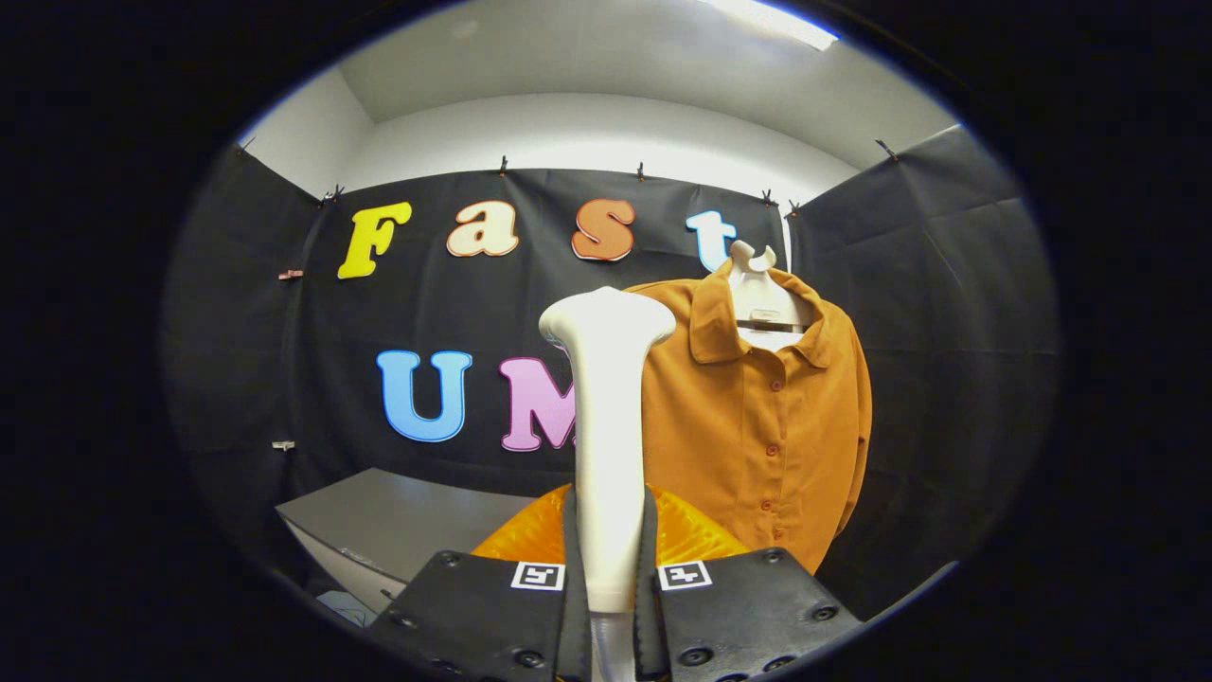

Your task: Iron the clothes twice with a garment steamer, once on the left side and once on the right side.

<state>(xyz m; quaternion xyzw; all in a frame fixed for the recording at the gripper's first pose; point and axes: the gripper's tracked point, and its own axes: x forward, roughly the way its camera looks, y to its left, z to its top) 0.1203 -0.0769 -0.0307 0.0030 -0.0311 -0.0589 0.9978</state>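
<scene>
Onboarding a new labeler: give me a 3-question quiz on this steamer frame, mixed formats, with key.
1. True or false: the hand-held gripper is shut on the garment steamer, one finger on each side of its handle.
2. Multiple choice: where does the orange shirt sit relative to the steamer head?
A. between the fingers
B. beyond the fingers, hanging on a hanger, apart from the steamer head
C. folded on the grey table
3. Fill in: the shirt's front is closed by a row of ____.

Key: 1 true; 2 B; 3 buttons.
</scene>
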